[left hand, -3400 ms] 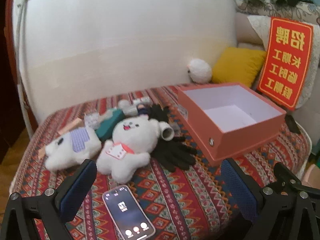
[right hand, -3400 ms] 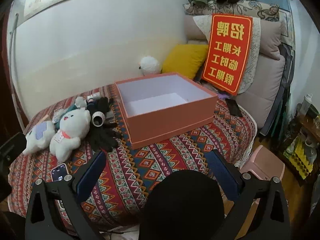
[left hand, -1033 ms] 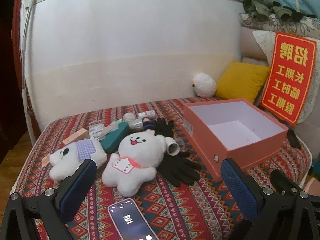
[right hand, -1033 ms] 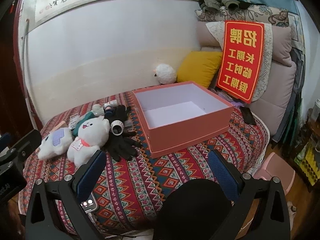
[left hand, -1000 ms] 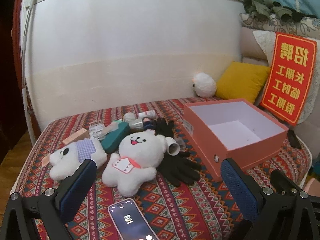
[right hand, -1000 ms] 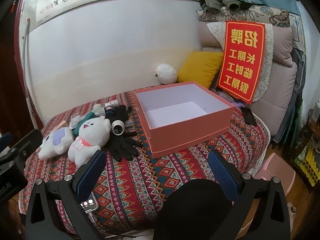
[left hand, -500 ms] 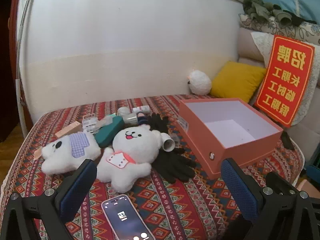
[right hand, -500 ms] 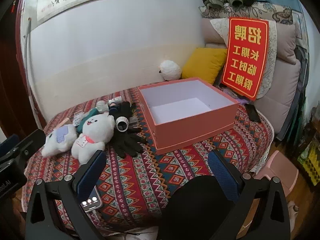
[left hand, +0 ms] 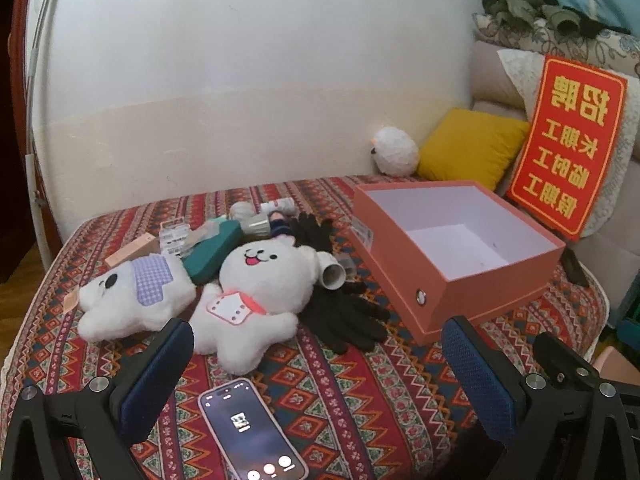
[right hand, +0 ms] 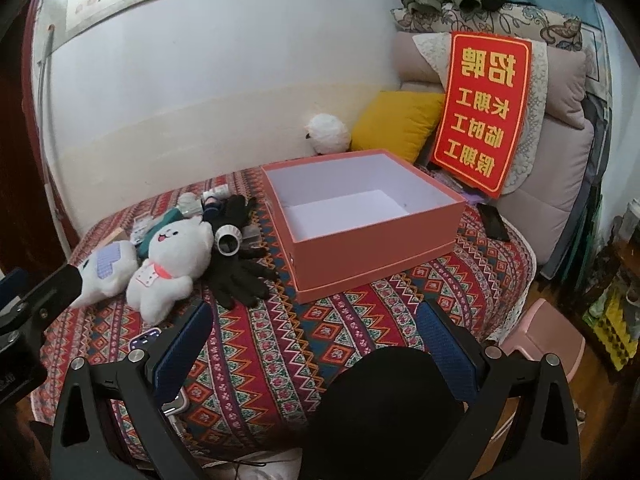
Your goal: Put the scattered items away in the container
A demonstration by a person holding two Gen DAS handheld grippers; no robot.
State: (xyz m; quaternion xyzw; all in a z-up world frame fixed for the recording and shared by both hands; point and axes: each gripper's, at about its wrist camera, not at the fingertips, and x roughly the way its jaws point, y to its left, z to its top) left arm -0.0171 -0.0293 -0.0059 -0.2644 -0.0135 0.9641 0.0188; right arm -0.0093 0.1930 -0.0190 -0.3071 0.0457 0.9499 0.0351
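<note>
left gripper (left hand: 318, 360): black angular frame is carrying two blue textured pads, silver screws showing at the joints
right gripper (right hand: 314, 338): matching black frame is wearing blue dimpled pads, round silver screw heads showing

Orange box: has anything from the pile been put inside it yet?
No. In the right wrist view the orange box shows only its bare white floor, while the smiling plush and black gloves lie on the bedspread beside it.
</note>
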